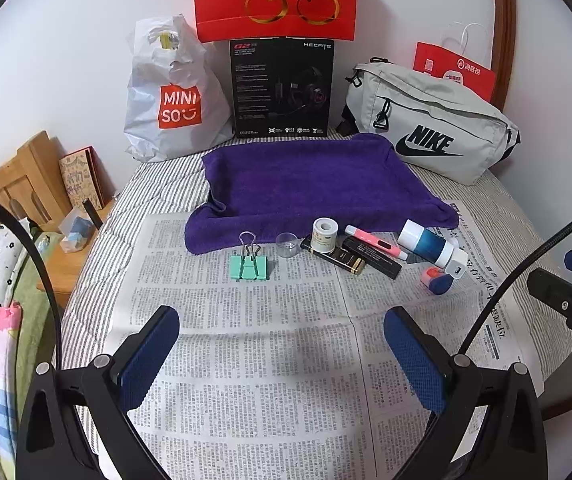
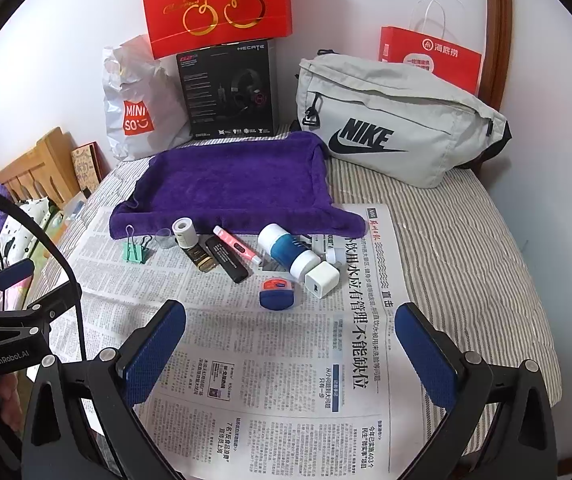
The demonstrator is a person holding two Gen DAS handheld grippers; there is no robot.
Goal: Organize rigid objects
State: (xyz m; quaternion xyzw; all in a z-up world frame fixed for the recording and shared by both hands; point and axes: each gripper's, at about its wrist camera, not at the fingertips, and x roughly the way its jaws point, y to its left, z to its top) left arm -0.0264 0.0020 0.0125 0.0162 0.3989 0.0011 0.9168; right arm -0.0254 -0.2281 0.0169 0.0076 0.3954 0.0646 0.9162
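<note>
Ahead of our left gripper (image 1: 282, 356) and right gripper (image 2: 290, 348), both spread wide and holding nothing, the binder clip (image 1: 249, 266), charger cube (image 2: 321, 279) and other small items lie untouched on the newspaper (image 1: 266, 360). Beyond them we see the purple towel (image 1: 305, 176) lying bare, likely where they belong.

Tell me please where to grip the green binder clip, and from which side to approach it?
Grip the green binder clip across its flat mint body, coming from above with the open left gripper, probably. The body lies flat on the newspaper and is broad; the wire handle is thin and would likely slip.
</note>
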